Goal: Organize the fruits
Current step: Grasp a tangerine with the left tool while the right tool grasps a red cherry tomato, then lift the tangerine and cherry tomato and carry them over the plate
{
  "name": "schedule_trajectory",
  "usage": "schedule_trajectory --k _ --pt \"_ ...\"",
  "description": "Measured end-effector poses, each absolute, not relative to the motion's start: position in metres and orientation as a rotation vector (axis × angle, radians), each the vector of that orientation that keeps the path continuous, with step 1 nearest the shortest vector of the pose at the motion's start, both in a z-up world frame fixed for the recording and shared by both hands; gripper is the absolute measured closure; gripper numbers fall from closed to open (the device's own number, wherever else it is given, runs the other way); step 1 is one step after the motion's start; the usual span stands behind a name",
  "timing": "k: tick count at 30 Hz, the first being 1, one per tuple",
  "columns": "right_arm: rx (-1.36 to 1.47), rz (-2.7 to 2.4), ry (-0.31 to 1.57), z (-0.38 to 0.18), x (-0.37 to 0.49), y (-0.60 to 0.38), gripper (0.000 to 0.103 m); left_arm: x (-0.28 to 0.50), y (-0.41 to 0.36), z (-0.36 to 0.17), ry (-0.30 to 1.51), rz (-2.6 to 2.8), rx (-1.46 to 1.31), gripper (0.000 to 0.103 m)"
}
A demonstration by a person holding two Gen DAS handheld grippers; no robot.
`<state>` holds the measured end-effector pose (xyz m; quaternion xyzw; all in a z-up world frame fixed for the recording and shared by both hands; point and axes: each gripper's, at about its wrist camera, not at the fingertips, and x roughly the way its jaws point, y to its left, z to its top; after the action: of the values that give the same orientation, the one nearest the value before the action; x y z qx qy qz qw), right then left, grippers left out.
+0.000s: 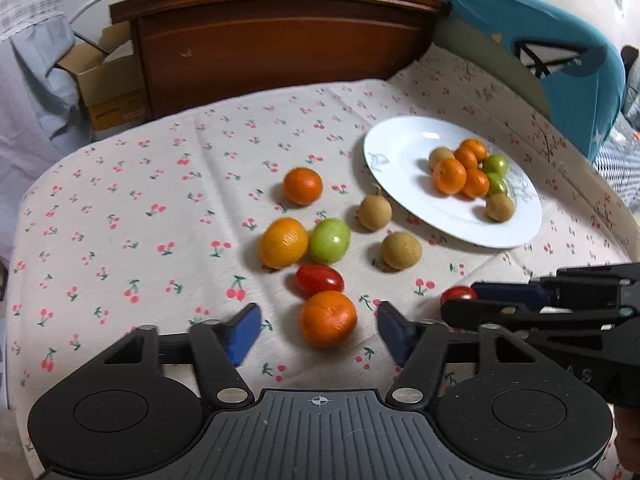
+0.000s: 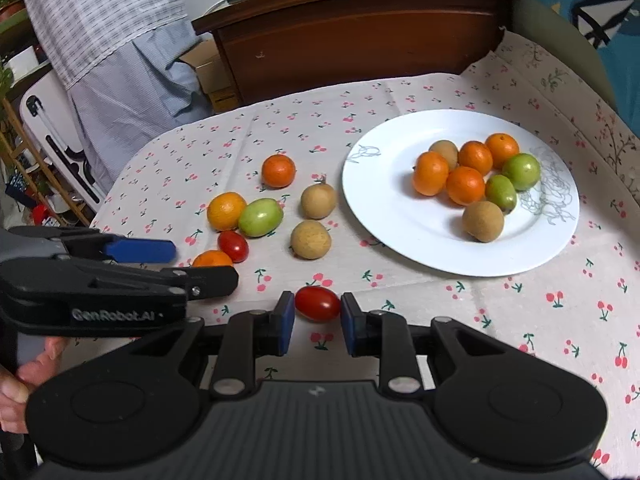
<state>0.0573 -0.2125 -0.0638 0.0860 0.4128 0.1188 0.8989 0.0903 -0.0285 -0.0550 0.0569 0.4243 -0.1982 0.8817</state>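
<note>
**On the cherry-print cloth, two grippers among loose fruit**

Across the cherry-print tablecloth (image 2: pixel 500 320) we see fruit scattered to the left of a white plate (image 2: pixel 400 220). Our right gripper (image 2: pixel 317 314) sits low over the cloth with a red cherry tomato (image 2: pixel 317 303) between its blue pads (image 2: pixel 285 320); the jaws are nearly closed around it, the pads right at its two ends, though we cannot tell whether they actually press on it. Our left gripper (image 1: pixel 318 330) is spread wide, holding nothing, with an orange mandarin (image 1: pixel 328 319) lying on the cloth between its fingers and touching neither pad.

Just beyond that mandarin lies a second cherry tomato (image 1: pixel 319 279), then a paler orange (image 1: pixel 283 242) touching a green fruit (image 1: pixel 330 240). Another mandarin (image 1: pixel 303 186) sits farther back, apart from the rest. Two brown longans (image 1: pixel 400 250) lie between this cluster and the plate.

On the plate we count four small oranges (image 2: pixel 464 185), two green fruits (image 2: pixel 521 171) and two longans (image 2: pixel 483 221), bunched together toward its right side. Behind the table stands a dark wooden headboard (image 2: pixel 360 32).
</note>
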Motion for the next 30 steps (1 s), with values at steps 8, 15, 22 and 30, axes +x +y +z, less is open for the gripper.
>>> schedule_trajectory --k 8,15,22,30 --pt "0.219 0.233 0.868 -0.066 0.059 -0.217 0.079 0.091 -0.035 -0.062 0.870 -0.427 0.142 0.073" --pt "0.241 0.232 0.864 -0.065 0.058 -0.220 0.079 0.087 -0.033 -0.058 0.848 -0.415 0.147 0.074" --pt "0.260 0.244 0.840 -0.057 0.055 -0.222 0.079 0.083 -0.031 -0.047 0.819 -0.417 0.131 0.074" --pt "0.293 0.249 0.785 -0.040 0.054 -0.226 0.079 0.080 -0.034 -0.028 0.746 -0.434 0.125 0.074"
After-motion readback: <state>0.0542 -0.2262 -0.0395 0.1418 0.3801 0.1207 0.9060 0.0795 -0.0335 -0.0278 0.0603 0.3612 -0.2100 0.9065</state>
